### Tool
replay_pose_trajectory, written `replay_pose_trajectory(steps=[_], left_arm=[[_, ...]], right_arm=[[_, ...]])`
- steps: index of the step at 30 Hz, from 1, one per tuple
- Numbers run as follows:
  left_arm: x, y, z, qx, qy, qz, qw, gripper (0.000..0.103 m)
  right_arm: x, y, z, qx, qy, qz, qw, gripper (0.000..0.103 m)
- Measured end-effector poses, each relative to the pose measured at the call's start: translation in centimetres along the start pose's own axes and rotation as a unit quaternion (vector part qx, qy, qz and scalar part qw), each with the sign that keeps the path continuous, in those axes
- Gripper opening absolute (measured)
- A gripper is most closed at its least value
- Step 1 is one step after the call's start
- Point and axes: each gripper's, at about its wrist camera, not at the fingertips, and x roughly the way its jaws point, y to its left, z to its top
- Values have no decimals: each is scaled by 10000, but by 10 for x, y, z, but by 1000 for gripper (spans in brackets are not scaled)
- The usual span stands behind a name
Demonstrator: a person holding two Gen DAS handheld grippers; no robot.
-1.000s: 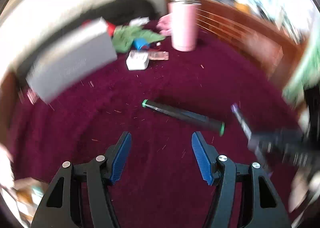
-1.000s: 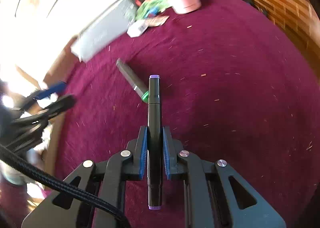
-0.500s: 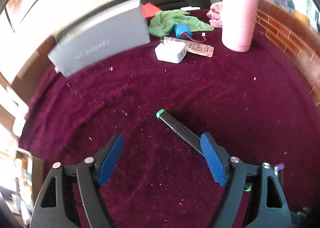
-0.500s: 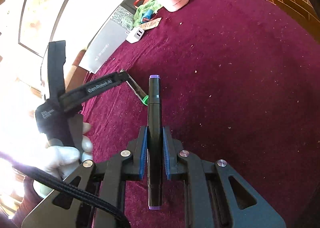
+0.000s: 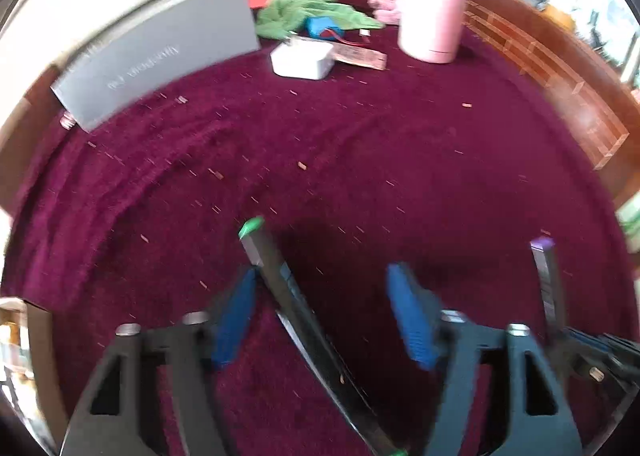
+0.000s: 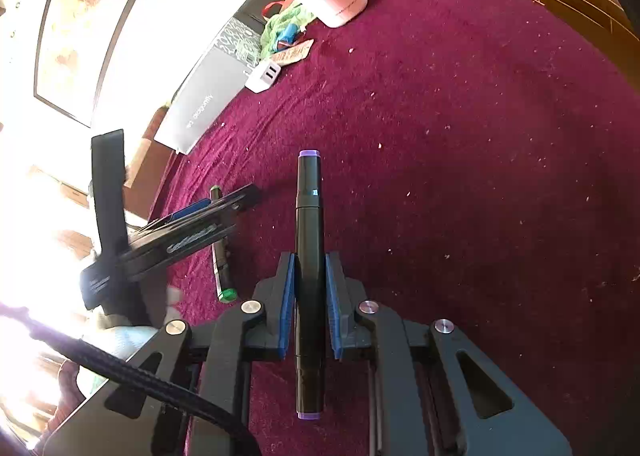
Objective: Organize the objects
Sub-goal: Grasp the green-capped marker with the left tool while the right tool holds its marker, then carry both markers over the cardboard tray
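Note:
A black marker with green caps (image 5: 296,312) lies on the maroon cloth. My left gripper (image 5: 320,296) is open and straddles it, the marker running between the blue pads nearer the left one. The same marker (image 6: 221,252) shows in the right wrist view, under the left gripper (image 6: 224,207). My right gripper (image 6: 311,288) is shut on a black marker with purple caps (image 6: 308,232), held pointing forward above the cloth. That marker's purple tip (image 5: 542,244) also shows at the right of the left wrist view.
At the back stand a pink tumbler (image 5: 434,3), a grey box (image 5: 160,55), a white charger (image 5: 302,59), a green cloth (image 5: 308,13) with a blue item, and a paper tag. A wooden edge (image 5: 560,79) borders the cloth on the right.
My left gripper has moved forward and down over the green-capped marker, which now lies between its open jaws. The right gripper still holds the purple-capped marker, shifted a little.

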Motion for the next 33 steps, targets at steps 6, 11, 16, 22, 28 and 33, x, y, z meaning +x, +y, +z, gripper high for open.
replay_pose_trajectory(steps=[6, 11, 16, 22, 28, 33], left_arm=[[-21, 12, -28, -83, -43, -449, 9989, 11], [-44, 49, -54, -709, -264, -853, 9935, 11], [-90, 87, -88, -1054, -602, -1045, 9871, 11], [-149, 156, -124, -1448, -1072, -854, 9799, 11], [-179, 224, -155, -1843, -1345, -394, 9728, 12], [-198, 274, -186, -2157, -1481, -80, 9651, 12]], right_arm=[[5, -4, 1, 6, 19, 8, 10000, 13], [8, -2, 0, -135, -67, -67, 9999, 13], [8, 2, 0, -259, -218, -165, 9993, 13], [12, 31, -6, -364, -119, 163, 9991, 13], [35, 124, -31, -795, 386, 758, 9932, 13], [83, 204, -34, -1145, 884, 1253, 9815, 13]])
